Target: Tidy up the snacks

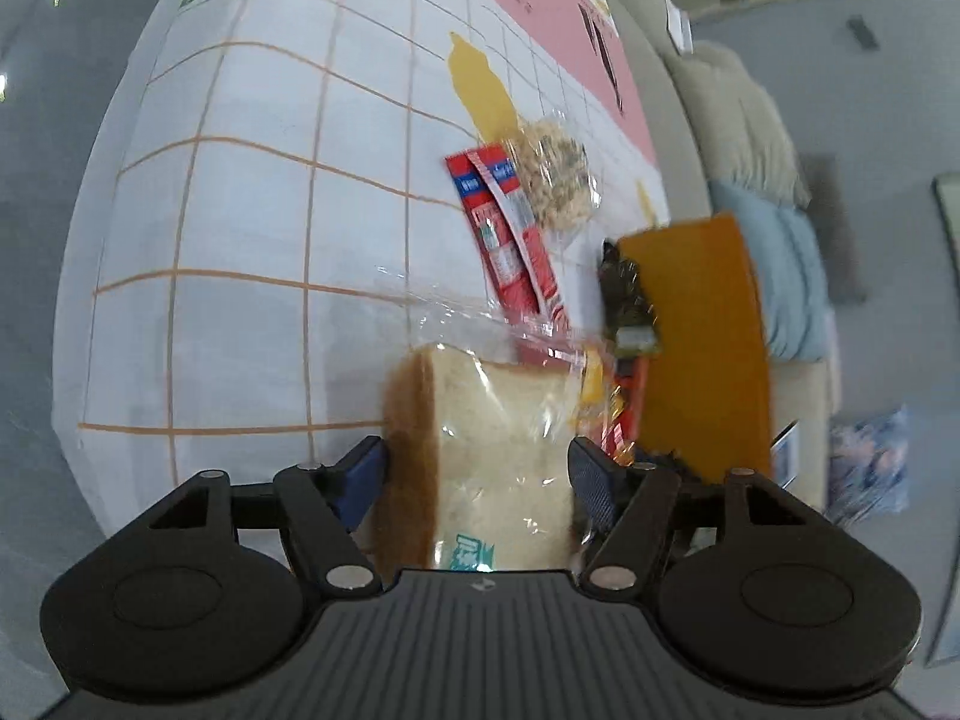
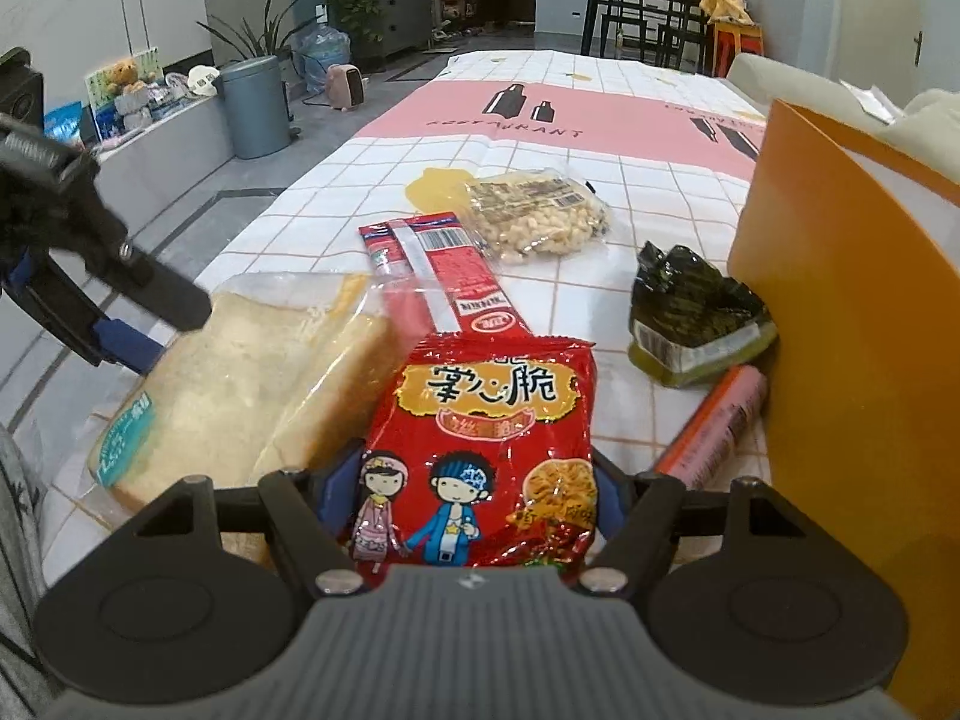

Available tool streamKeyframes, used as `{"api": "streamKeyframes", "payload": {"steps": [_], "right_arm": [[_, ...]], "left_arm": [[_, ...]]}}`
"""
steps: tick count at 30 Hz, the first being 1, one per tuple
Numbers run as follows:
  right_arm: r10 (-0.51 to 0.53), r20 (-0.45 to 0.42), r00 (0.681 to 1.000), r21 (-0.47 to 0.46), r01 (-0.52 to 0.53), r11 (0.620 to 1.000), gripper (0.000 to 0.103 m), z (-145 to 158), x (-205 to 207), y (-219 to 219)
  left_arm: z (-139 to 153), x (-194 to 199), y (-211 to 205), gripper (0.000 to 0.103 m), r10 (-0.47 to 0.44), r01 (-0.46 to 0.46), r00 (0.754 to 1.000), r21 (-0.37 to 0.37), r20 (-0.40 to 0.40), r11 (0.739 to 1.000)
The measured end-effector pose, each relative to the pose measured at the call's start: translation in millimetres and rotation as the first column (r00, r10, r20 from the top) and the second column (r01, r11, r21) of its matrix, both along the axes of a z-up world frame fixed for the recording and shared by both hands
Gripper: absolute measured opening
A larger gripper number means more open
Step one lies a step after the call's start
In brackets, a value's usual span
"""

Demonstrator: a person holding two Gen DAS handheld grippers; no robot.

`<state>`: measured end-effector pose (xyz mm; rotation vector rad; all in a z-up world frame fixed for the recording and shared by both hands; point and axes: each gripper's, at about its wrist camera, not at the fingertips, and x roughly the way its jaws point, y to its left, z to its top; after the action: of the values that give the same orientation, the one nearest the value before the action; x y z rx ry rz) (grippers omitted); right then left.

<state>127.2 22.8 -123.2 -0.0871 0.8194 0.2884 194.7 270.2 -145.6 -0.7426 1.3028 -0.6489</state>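
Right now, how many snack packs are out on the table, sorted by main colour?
Red: 2, the noodle snack bag and the long red pack.
Clear wrap: 2, the bread and the puffed grain pack.
Dark green: 1, the seaweed pack.
Pink-orange: 1, the sausage stick.
Total: 6

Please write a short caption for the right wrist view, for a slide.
Right gripper grips a red noodle snack packet beside bagged bread held by the left gripper.
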Motion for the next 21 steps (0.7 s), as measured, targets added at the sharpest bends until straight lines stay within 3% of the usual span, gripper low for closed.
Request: {"api": "streamKeyframes", "payload": {"steps": [2, 5, 9, 11, 16, 18, 21], "right_arm": [[-0.004, 0.005, 1.0, -0.002, 0.004, 1.0, 0.072, -0.6, 0.2, 1.5], [-0.017, 0.002, 1.0, 0.075, 0.016, 0.997, 0.071, 0.4, 2.1, -8.6], [-0.017, -0.043, 0.999, 0.301, 0.029, 0.953, 0.071, 0.3, 6.9, -36.3], [0.013, -0.065, 0.998, 0.455, 0.018, 0.89, 0.071, 1.0, 8.5, -48.8], [0.002, -0.066, 0.998, 0.483, 0.03, 0.875, 0.071, 8.3, 14.1, -56.8], [-0.017, -0.071, 0.997, 0.487, 0.05, 0.872, 0.071, 9.9, 13.1, -59.5], [-0.038, -0.072, 0.997, 0.508, 0.069, 0.859, 0.071, 18.5, 7.9, -64.6]], "left_arm": [[-2.3, 1.6, 1.2, 0.076, 0.008, -0.008, 1.0, -0.019, -0.011, 1.0], [0.2, 3.2, -3.9, 0.076, -0.014, 0.014, 1.0, -0.002, 0.009, 1.0], [-1.1, 5.1, -9.1, 0.076, -0.043, 0.043, 0.999, -0.009, -0.001, 0.999], [-3.5, 6.2, -12.2, 0.078, -0.048, 0.047, 0.999, -0.042, -0.018, 0.998], [3.5, 2.6, -20.9, 0.078, -0.026, 0.026, 1.0, -0.039, -0.007, 0.999], [11.2, -1.0, -27.8, 0.082, -0.033, 0.034, 0.999, -0.019, 0.022, 0.999], [18.6, -2.5, -36.2, 0.087, -0.018, 0.02, 0.999, -0.061, 0.034, 0.998]]}}
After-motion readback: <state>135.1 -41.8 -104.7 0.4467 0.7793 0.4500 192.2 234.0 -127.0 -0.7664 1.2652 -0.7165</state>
